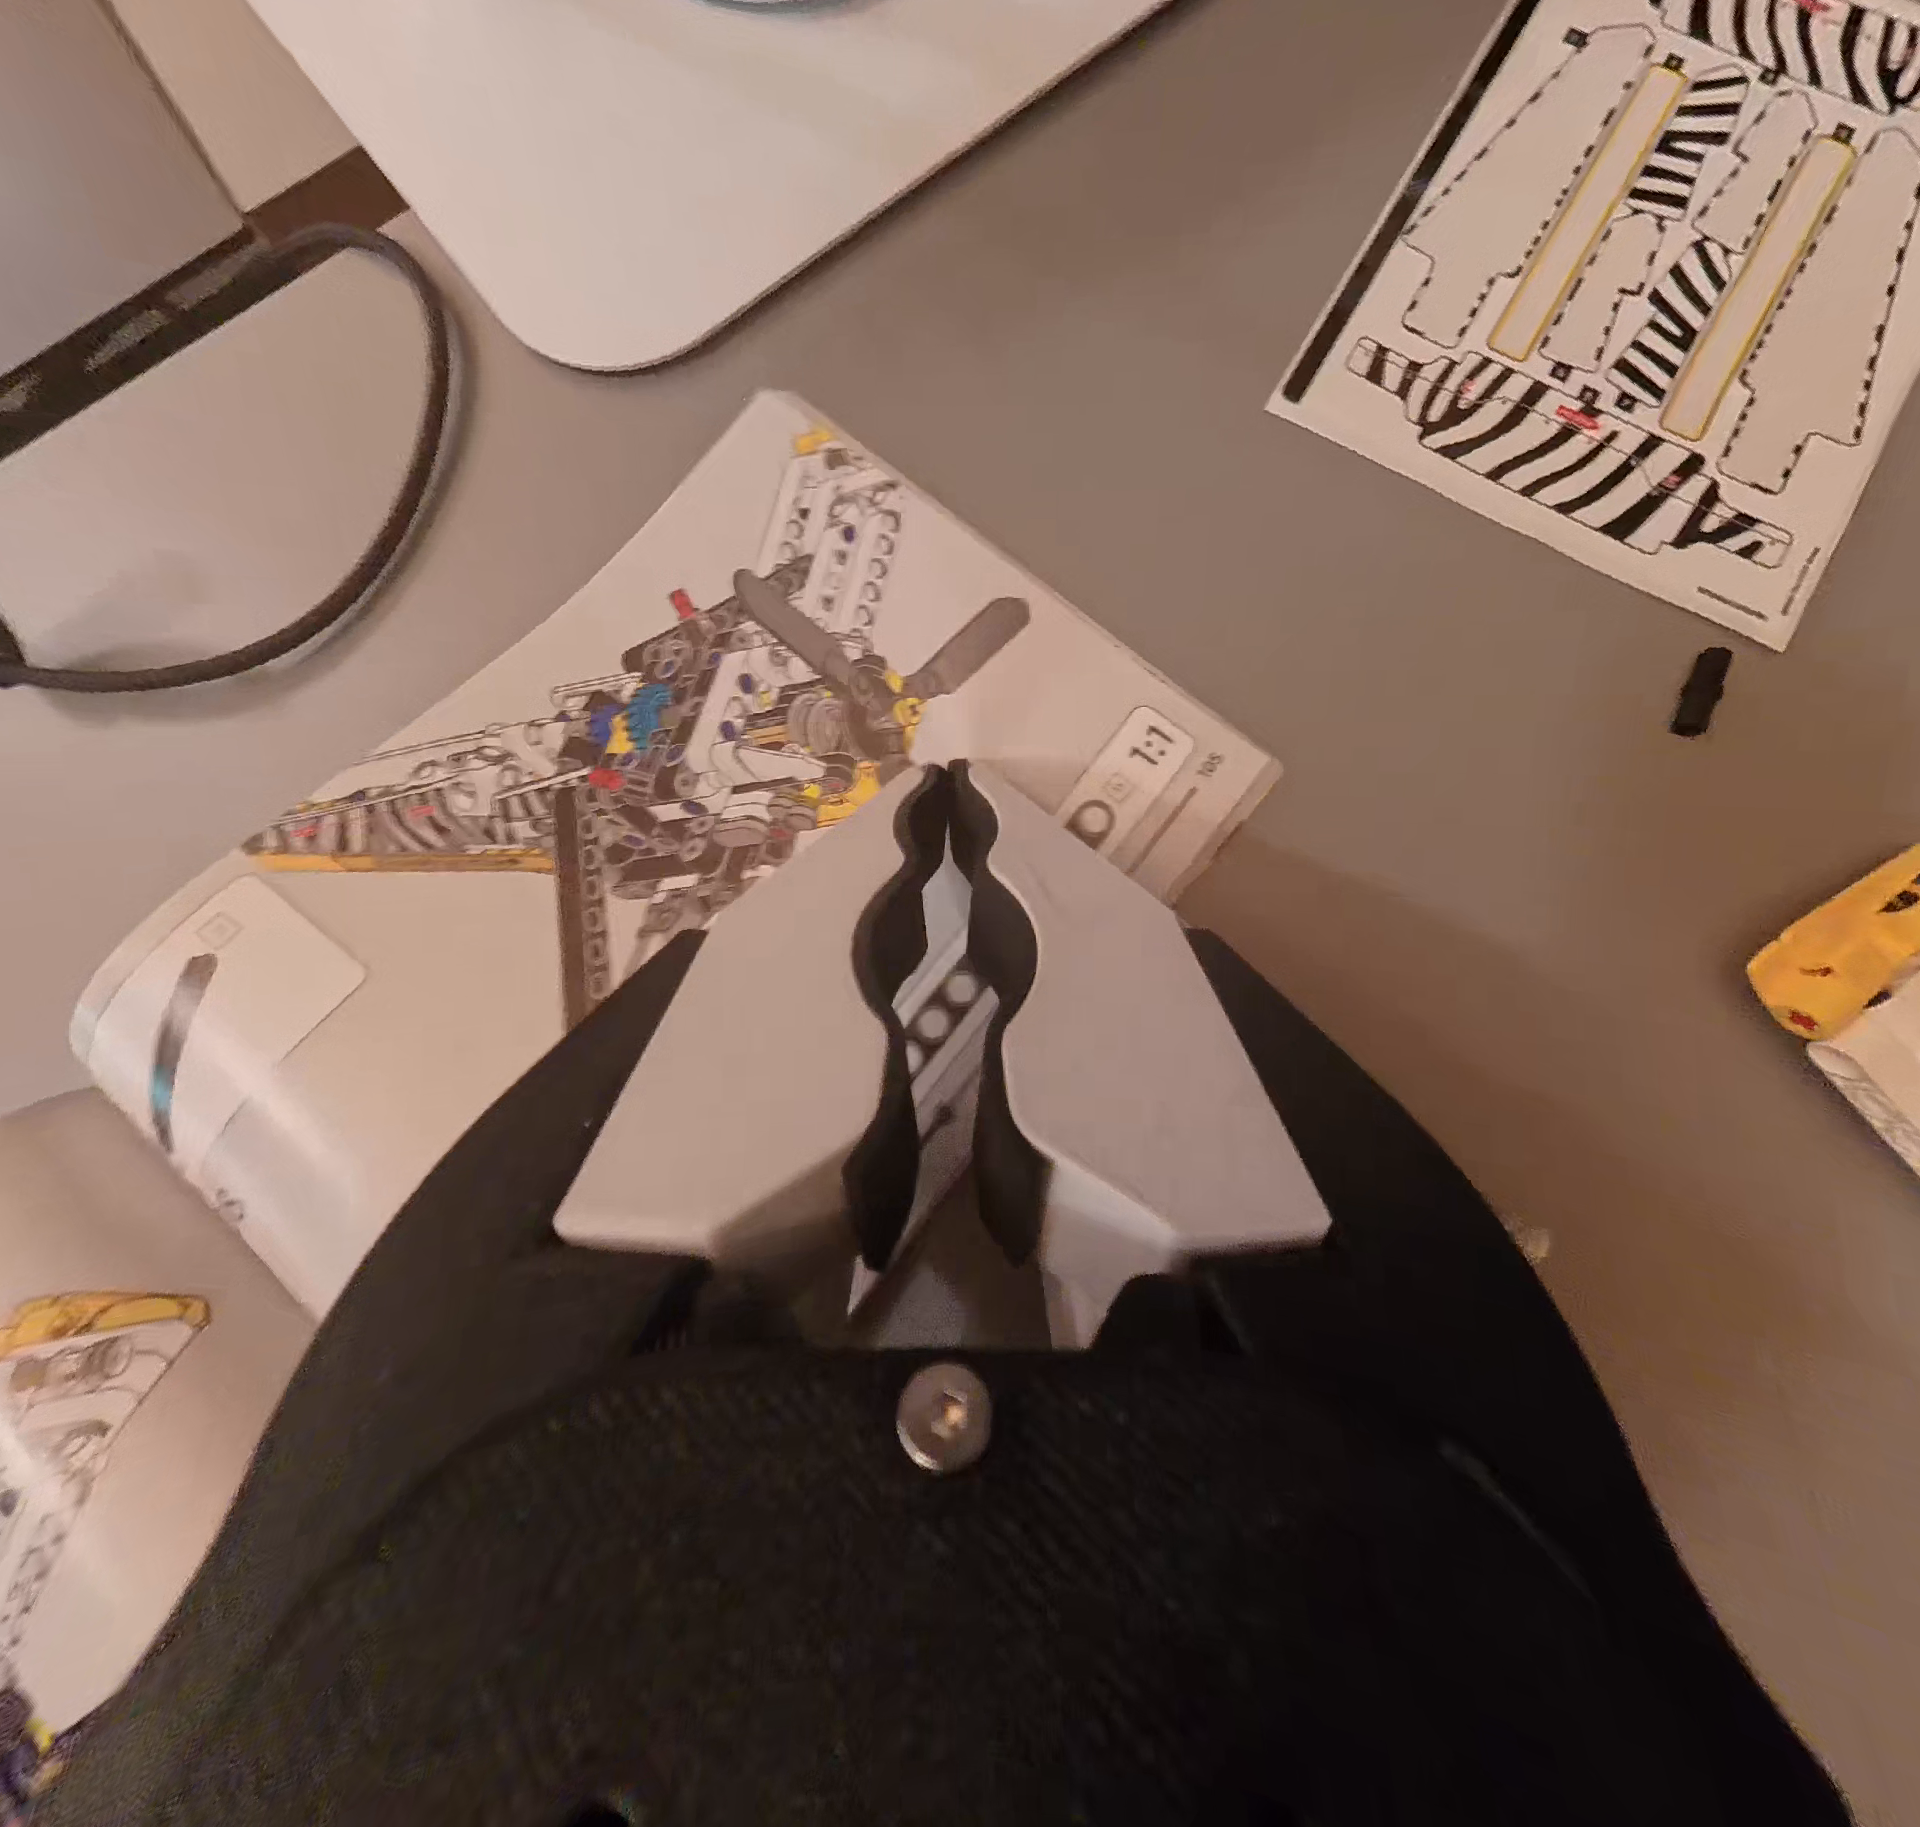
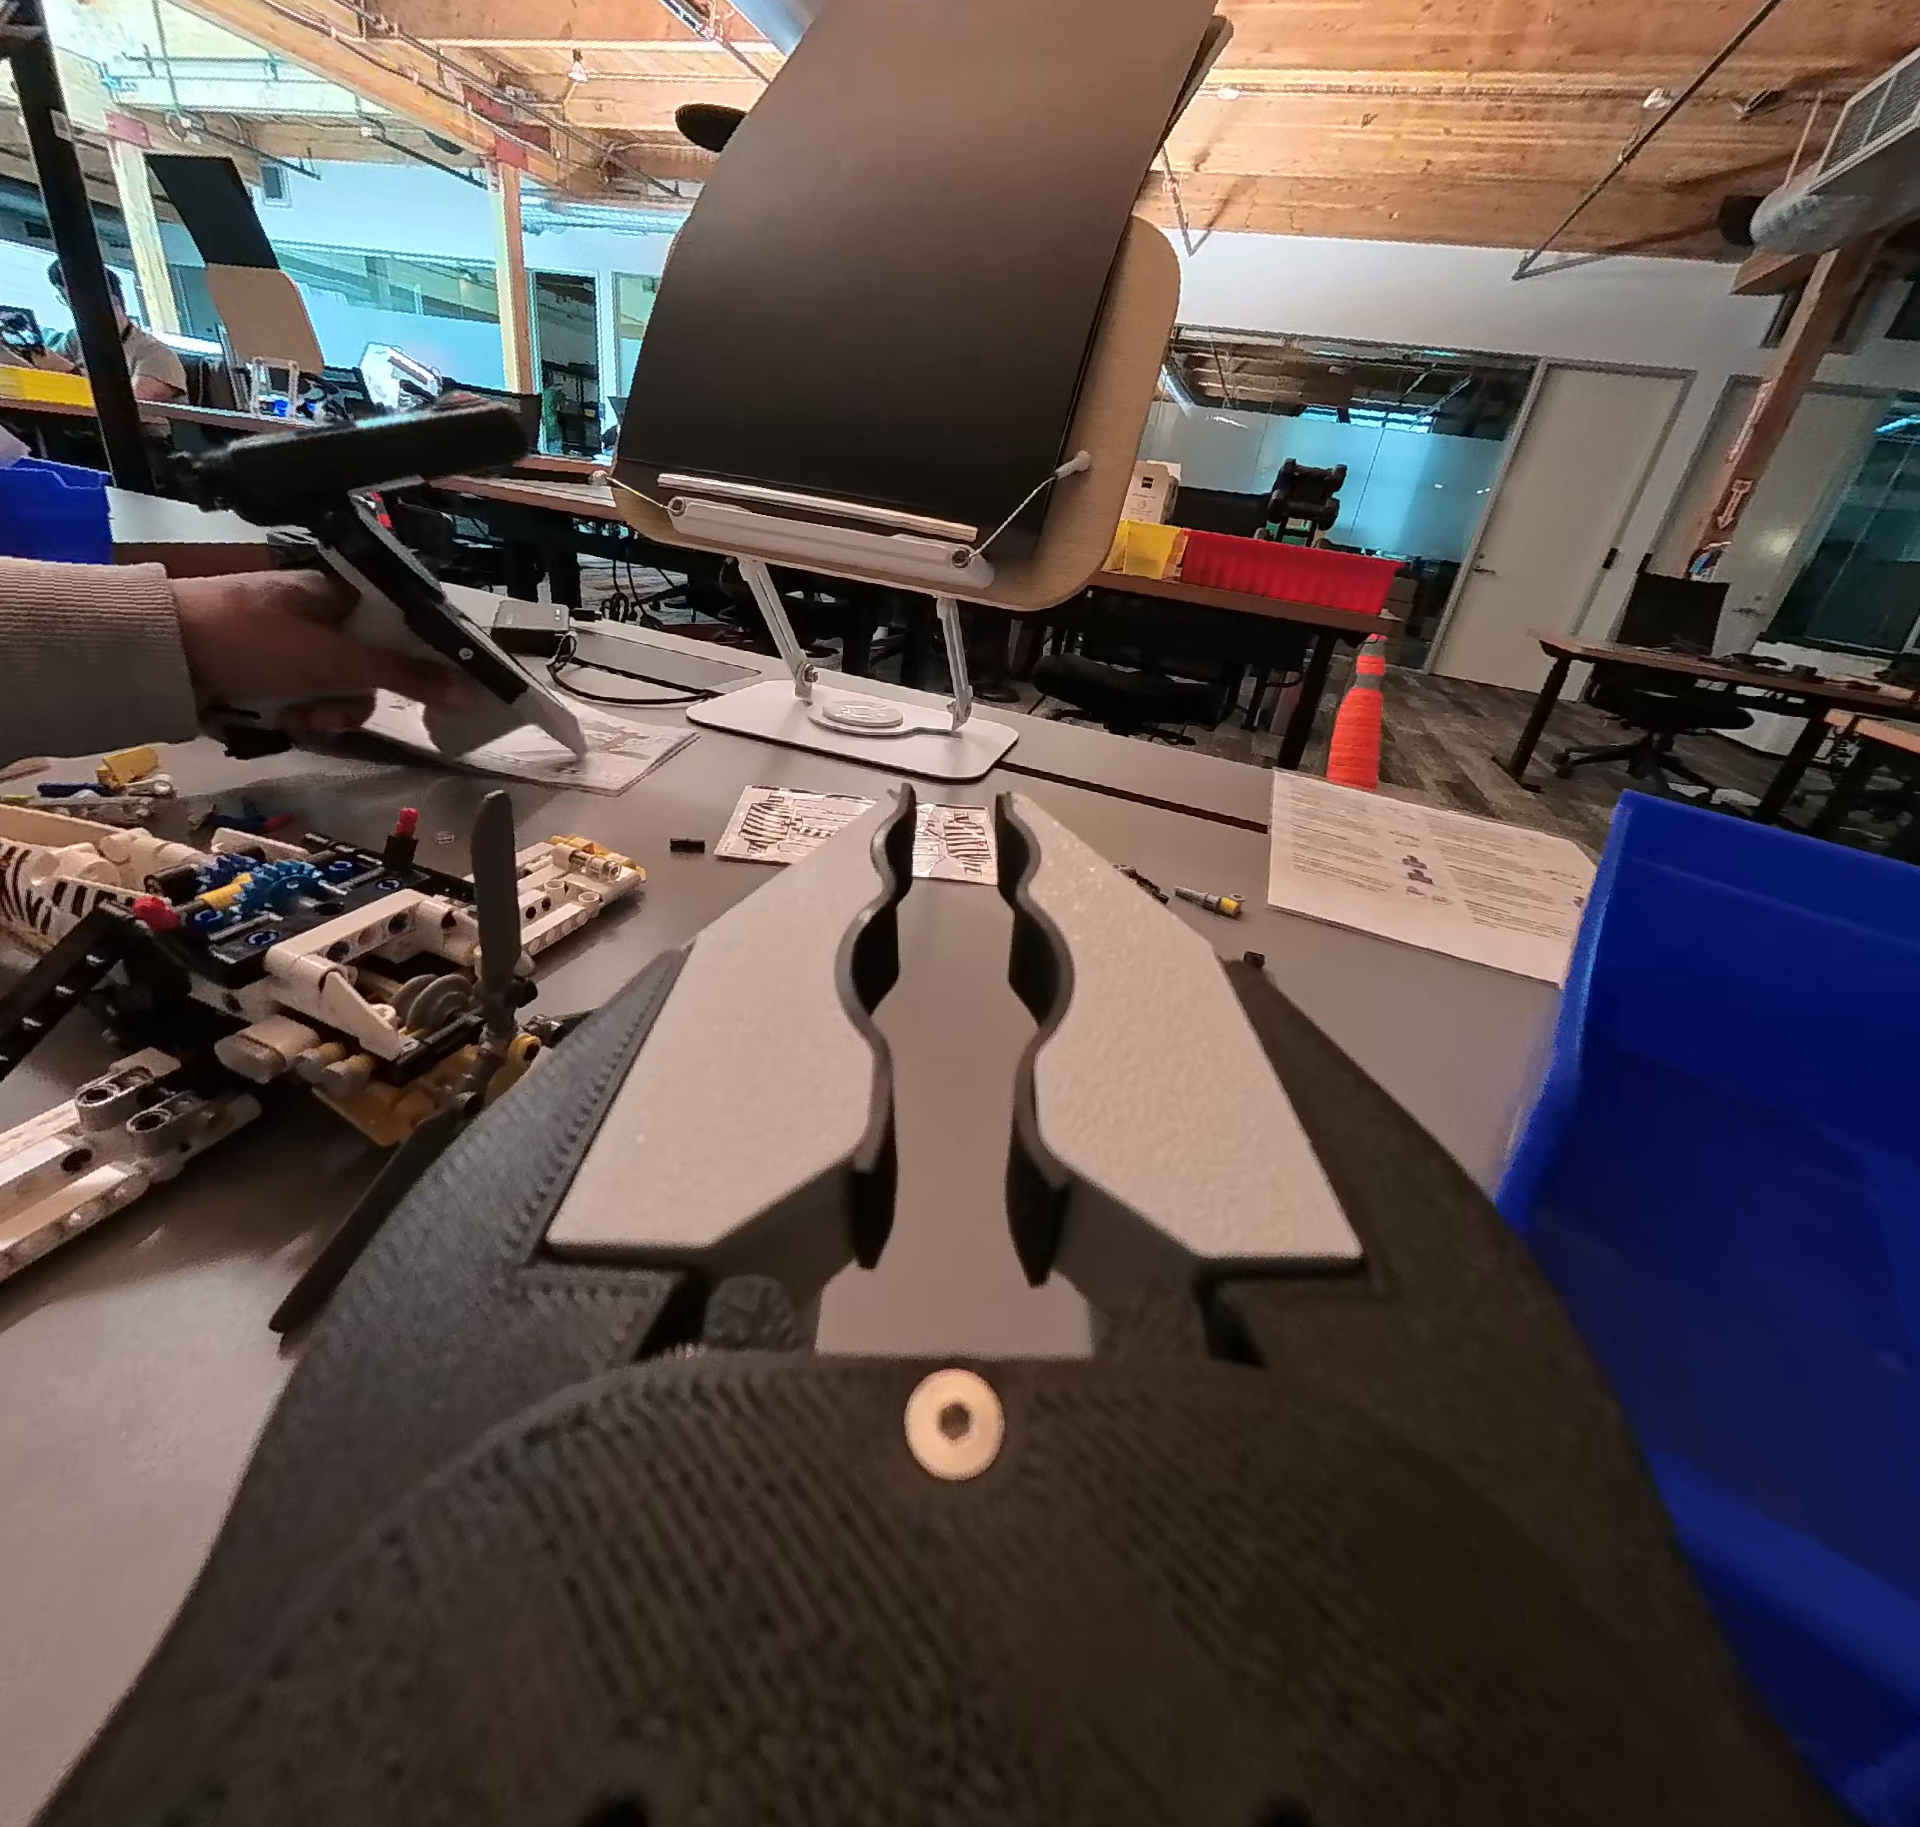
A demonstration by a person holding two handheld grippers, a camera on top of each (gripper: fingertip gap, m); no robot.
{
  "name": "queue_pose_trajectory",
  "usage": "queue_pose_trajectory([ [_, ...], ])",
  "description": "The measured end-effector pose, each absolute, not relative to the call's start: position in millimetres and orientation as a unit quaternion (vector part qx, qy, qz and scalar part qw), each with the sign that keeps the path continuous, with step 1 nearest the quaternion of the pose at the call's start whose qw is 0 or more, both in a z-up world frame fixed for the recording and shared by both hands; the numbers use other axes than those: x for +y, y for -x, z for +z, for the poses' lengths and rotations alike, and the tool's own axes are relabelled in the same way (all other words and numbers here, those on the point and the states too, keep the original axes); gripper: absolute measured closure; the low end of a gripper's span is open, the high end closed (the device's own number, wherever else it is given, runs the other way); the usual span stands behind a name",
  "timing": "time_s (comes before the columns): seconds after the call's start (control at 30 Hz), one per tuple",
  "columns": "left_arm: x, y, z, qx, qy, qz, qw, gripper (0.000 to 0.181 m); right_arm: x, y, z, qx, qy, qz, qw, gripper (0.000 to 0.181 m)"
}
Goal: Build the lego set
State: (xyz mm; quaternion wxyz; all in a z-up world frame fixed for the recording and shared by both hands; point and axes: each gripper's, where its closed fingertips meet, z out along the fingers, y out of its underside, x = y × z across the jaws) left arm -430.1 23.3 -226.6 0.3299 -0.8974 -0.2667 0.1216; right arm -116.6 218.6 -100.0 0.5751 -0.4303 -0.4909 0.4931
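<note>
The instruction booklet (image 1: 582, 790) lies open on the grey table, showing a picture of the model. My left gripper (image 1: 948, 771) is over it, shut on the edge of a page, which lifts a little at the tips. In the right wrist view the same gripper (image 2: 566, 738) is held by a hand at the booklet (image 2: 613, 754). The part-built white, black and yellow lego model (image 2: 312, 946) with a grey propeller lies at the left. My right gripper (image 2: 956, 811) is open and empty above the table, to the right of the model.
A zebra-striped sticker sheet (image 1: 1621, 250) lies at the back right, a small black pin (image 1: 1699, 691) beside it. A book stand (image 2: 904, 323) stands behind. A blue bin (image 2: 1745, 1154) is at the right, a printed sheet (image 2: 1423, 873) next to it. A black cable (image 1: 395, 447) lies left. The gap from one gripper's tips to the other's is roughly 40 centimeters. The small black pin (image 1: 1699, 691) is about 12 centimeters from my left fingertips and 25 centimeters from my right.
</note>
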Motion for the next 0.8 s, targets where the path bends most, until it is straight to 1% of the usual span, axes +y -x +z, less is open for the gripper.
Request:
queue_pose_trajectory([
  [0.1,18.2,435.9,-211.1,-0.277,0.881,0.133,0.359,0.180,218.4,116.7,-100.1,-0.491,0.430,0.493,0.575,0.169],
  [0.2,22.6,431.0,-196.9,-0.281,0.869,0.109,0.391,0.180,218.2,117.2,-100.6,-0.493,0.431,0.491,0.575,0.168],
  [0.23,25.2,428.9,-199.1,-0.281,0.873,0.101,0.386,0.156,218.1,117.4,-100.7,-0.493,0.431,0.491,0.575,0.168],
  [0.27,27.2,428.2,-205.4,-0.276,0.880,0.100,0.372,0.127,218.1,117.5,-100.9,-0.494,0.431,0.490,0.575,0.168],
  [0.3,27.3,431.0,-212.6,-0.274,0.887,0.111,0.356,0.112,218.1,117.6,-101.0,-0.494,0.431,0.490,0.575,0.168],
  [0.37,23.3,440.3,-227.9,-0.274,0.895,0.147,0.320,0.089,218.1,117.4,-100.8,-0.493,0.431,0.491,0.575,0.169],
  [0.43,28.7,440.5,-229.7,-0.289,0.885,0.120,0.344,0.096,218.1,116.7,-100.2,-0.492,0.430,0.492,0.576,0.169],
  [0.47,27.1,443.9,-229.6,-0.301,0.880,0.121,0.346,0.104,218.2,116.5,-100.1,-0.491,0.429,0.493,0.576,0.169],
  [0.5,25.9,444.6,-229.7,-0.297,0.883,0.125,0.342,0.107,218.3,116.3,-99.9,-0.491,0.429,0.493,0.576,0.169],
  [0.53,25.3,444.2,-228.9,-0.297,0.884,0.126,0.339,0.122,218.3,116.2,-99.8,-0.490,0.429,0.494,0.576,0.169],
  [0.6,25.1,443.6,-228.7,-0.280,0.886,0.147,0.339,0.159,218.3,116.1,-99.7,-0.490,0.429,0.495,0.575,0.169],
  [0.63,23.7,446.2,-229.0,-0.266,0.885,0.175,0.338,0.170,218.3,116.0,-99.6,-0.490,0.429,0.495,0.575,0.169],
  [0.67,21.4,448.9,-229.4,-0.249,0.887,0.206,0.330,0.176,218.4,115.9,-99.6,-0.490,0.429,0.496,0.575,0.169],
  [0.7,21.0,449.4,-229.4,-0.243,0.889,0.218,0.321,0.177,218.4,115.7,-99.4,-0.489,0.429,0.496,0.575,0.169],
  [0.8,21.1,449.4,-228.9,-0.265,0.892,0.180,0.318,0.178,218.6,114.6,-98.5,-0.487,0.427,0.499,0.576,0.169],
])
